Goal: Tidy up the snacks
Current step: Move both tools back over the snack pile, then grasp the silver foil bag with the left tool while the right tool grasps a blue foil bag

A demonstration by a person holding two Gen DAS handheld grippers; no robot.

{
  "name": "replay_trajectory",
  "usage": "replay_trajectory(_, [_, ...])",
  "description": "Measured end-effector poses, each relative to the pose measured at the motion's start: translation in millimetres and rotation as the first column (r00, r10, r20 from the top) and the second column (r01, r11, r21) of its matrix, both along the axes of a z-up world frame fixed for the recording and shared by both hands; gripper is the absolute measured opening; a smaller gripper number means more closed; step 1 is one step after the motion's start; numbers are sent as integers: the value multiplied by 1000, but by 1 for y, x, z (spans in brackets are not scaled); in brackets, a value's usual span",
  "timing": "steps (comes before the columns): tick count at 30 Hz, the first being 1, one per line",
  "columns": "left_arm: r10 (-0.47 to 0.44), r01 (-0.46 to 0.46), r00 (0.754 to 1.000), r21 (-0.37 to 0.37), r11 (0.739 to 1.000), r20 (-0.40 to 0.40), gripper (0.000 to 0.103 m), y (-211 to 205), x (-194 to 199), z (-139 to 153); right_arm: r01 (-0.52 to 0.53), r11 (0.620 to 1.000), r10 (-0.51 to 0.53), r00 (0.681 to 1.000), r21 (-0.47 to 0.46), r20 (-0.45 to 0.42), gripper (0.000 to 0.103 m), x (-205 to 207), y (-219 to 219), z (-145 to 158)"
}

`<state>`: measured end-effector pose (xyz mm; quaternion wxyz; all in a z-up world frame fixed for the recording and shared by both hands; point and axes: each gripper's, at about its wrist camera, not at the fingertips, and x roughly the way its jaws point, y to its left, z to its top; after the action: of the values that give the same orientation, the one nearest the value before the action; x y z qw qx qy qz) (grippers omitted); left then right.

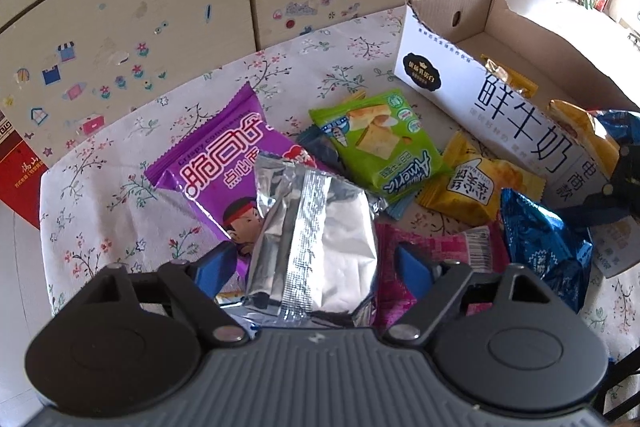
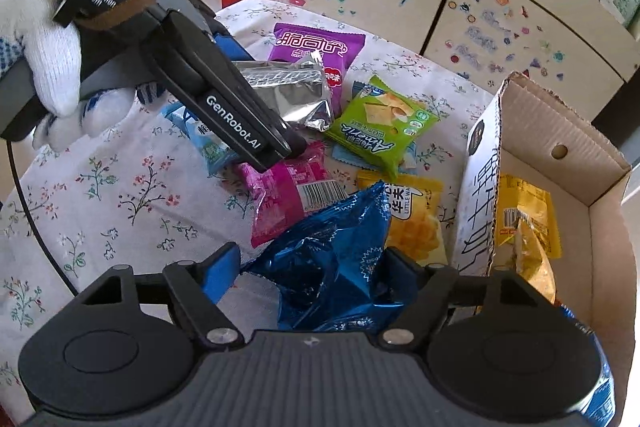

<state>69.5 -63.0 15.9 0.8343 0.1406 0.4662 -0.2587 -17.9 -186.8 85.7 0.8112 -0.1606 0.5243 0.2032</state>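
A silver foil packet [image 1: 316, 239] lies on a purple packet [image 1: 216, 163], between the fingers of my left gripper [image 1: 316, 267]. A thin gap shows at each pad, so that gripper is open. From the right wrist view the same silver packet [image 2: 288, 91] sits beside the left gripper's black finger [image 2: 248, 131]. My right gripper [image 2: 316, 267] is shut on a crumpled blue foil packet [image 2: 336, 247], which stands upright [image 1: 540, 239]. Green [image 1: 380, 139], yellow [image 1: 476, 183] and pink [image 2: 284, 195] packets lie around them.
An open white carton [image 2: 600, 227] with yellow packets [image 2: 528, 219] inside stands at the right, its printed wall [image 1: 440, 67] facing the pile. A floral cloth [image 2: 100, 187] covers the table. A sticker-covered cabinet [image 1: 140, 7] stands behind. A gloved hand [image 2: 52, 39] holds the left gripper.
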Motion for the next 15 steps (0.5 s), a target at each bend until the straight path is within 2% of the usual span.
replay_trajectory(2, [8,-8,1000,11,1000,3,74,-1,0,-1,20,1000,-20,1000,11,9,70,1,-1,3])
replay_trajectory(3, [11,-11,1000,21,1000,8,68,-1,0,-2,27,999,-27,1000,21,3,69,2,-2,4])
replay_trajectory(4, [10,-10,1000,35,999,19,68,-2,0,-2,39,999,-39,999,31,0,66,3,-3,5])
replay_trajectory(5, [5,-7,1000,44,999,30,62,-3,-1,-2,49,998,-49,999,36,0,64,3,-4,5])
replay_trajectory(6, [7,-9,999,49,999,37,60,-2,-1,-1,55,998,-55,998,36,1,63,3,-5,6])
replay_trajectory(10, [36,-36,999,16,999,27,60,4,0,1,89,995,-89,996,49,2,60,2,-7,8])
replay_trajectory(13, [50,-50,998,2,999,30,60,7,-3,5,115,991,-115,993,75,-1,50,3,-11,10])
replay_trajectory(15, [58,-58,998,-8,998,36,60,9,-4,10,132,987,-132,991,91,-4,48,3,-14,12])
